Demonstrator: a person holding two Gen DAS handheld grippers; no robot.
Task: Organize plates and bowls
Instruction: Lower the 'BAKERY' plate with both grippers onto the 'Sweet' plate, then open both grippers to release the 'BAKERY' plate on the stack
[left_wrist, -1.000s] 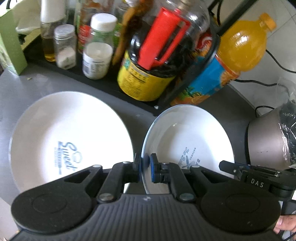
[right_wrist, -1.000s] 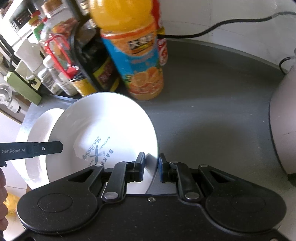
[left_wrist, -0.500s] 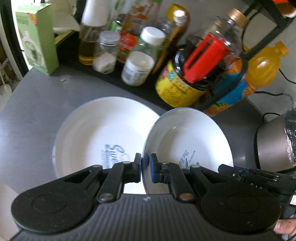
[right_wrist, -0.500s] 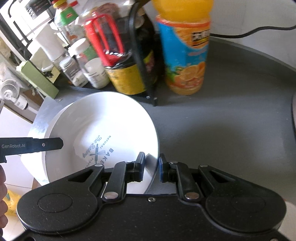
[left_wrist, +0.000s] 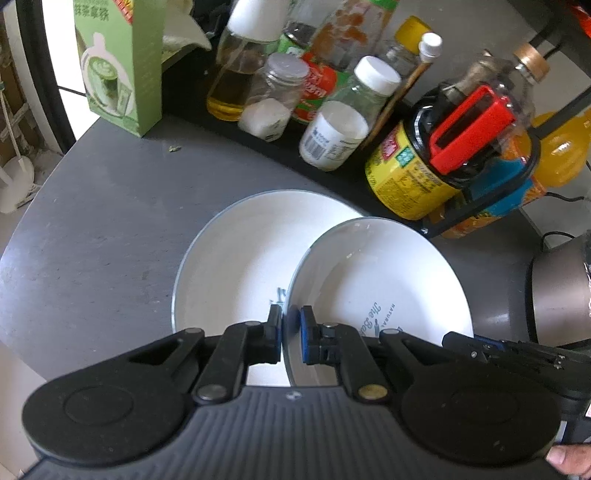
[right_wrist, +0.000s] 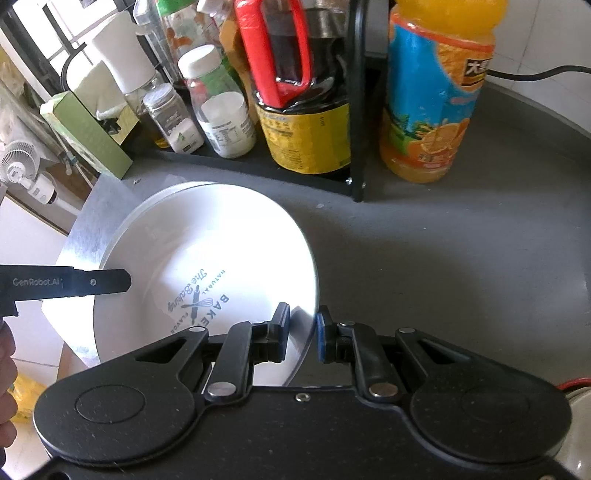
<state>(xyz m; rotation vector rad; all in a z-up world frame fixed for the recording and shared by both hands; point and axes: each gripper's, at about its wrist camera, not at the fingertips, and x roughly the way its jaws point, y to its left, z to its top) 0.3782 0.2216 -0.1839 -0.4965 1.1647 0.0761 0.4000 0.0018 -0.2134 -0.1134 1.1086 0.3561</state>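
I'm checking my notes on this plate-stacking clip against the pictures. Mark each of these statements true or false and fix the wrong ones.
1. Both grippers are clamped on the rim of the same white plate. True: the left gripper and the right gripper grip opposite edges of the held plate.
2. The held plate is blank inside. False: it carries blue bakery lettering.
3. A second white plate lies on the grey table, partly under the held one. True.
4. The orange juice bottle lies on its side. False: it stands upright beside the black rack.
5. The green carton stands at the table's edge. True.
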